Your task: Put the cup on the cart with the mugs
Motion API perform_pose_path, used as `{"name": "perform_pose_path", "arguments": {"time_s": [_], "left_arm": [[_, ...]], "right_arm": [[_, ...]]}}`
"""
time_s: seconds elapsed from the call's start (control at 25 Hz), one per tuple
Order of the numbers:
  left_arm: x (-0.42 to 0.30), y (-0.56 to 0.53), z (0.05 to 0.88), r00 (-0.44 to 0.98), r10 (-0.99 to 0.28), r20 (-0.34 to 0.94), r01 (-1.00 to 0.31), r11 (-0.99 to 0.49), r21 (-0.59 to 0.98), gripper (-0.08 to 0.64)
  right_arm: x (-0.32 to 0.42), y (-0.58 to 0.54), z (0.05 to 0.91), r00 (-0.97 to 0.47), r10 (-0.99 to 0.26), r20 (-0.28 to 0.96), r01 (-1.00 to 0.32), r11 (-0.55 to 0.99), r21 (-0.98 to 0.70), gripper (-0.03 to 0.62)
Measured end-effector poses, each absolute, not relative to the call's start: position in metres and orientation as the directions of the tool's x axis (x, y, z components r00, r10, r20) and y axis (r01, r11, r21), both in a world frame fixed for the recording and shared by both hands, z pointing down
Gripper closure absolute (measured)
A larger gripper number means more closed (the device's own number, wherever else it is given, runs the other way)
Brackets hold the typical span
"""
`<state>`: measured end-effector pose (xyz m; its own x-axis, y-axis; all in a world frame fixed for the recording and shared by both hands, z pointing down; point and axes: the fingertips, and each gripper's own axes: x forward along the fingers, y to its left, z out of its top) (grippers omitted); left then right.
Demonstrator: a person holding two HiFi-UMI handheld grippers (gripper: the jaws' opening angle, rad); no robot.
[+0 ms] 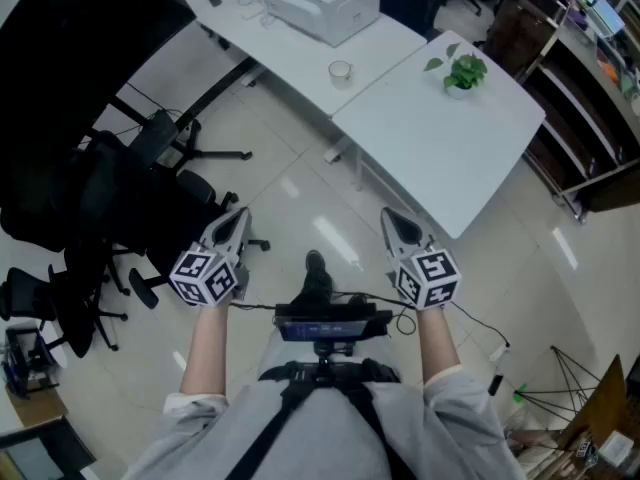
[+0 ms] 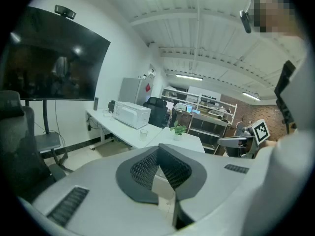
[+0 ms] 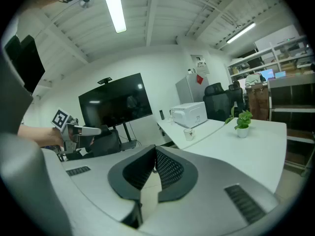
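Observation:
A small clear cup [image 1: 341, 71] stands on the long white table [image 1: 290, 53], near the seam with a second white table [image 1: 440, 138]. The same cup [image 2: 143, 133] shows far off in the left gripper view, and it [image 3: 188, 134] appears just as distant in the right gripper view. My left gripper [image 1: 238, 218] and right gripper [image 1: 393, 218] hover side by side over the floor, well short of the tables. Both are shut with nothing between their pads [image 2: 158, 154] [image 3: 155, 154]. I see no cart with mugs.
A white box-shaped appliance [image 1: 320, 0] sits behind the cup, and a potted plant [image 1: 462, 72] stands on the second table. Black office chairs [image 1: 110, 208] crowd the left. Dark shelving [image 1: 580, 78] lines the right. A large black screen [image 3: 115, 104] stands on the left wall.

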<state>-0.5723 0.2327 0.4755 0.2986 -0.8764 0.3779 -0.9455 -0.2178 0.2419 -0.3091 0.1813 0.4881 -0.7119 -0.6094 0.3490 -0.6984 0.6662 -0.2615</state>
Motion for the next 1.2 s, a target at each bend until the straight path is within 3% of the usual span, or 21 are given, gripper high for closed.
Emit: {"name": "perform_pose_path", "arguments": {"time_s": [0.6, 0.76, 0.88, 1.2], "left_arm": [[-0.605, 0.025, 0.485, 0.484, -0.8, 0.354, -0.873, -0.418, 0.251, 0.563], [-0.61, -0.017, 0.481, 0.525, -0.771, 0.36, -0.851, -0.478, 0.217, 0.563], [-0.613, -0.042, 0.481, 0.548, -0.758, 0.355, -0.837, -0.504, 0.215, 0.563], [-0.62, -0.085, 0.492, 0.543, -0.747, 0.383, -0.84, -0.485, 0.243, 0.563]], "right_arm": [[-0.407, -0.002, 0.483, -0.62, -0.659, 0.425, -0.764, 0.63, -0.139, 0.58], [-0.436, -0.043, 0.489, -0.623, -0.633, 0.459, -0.746, 0.658, -0.105, 0.494], [-0.453, -0.072, 0.497, -0.616, -0.608, 0.502, -0.724, 0.687, -0.056, 0.394], [-0.478, -0.143, 0.543, -0.557, -0.576, 0.598, -0.736, 0.676, -0.034, 0.191]]}}
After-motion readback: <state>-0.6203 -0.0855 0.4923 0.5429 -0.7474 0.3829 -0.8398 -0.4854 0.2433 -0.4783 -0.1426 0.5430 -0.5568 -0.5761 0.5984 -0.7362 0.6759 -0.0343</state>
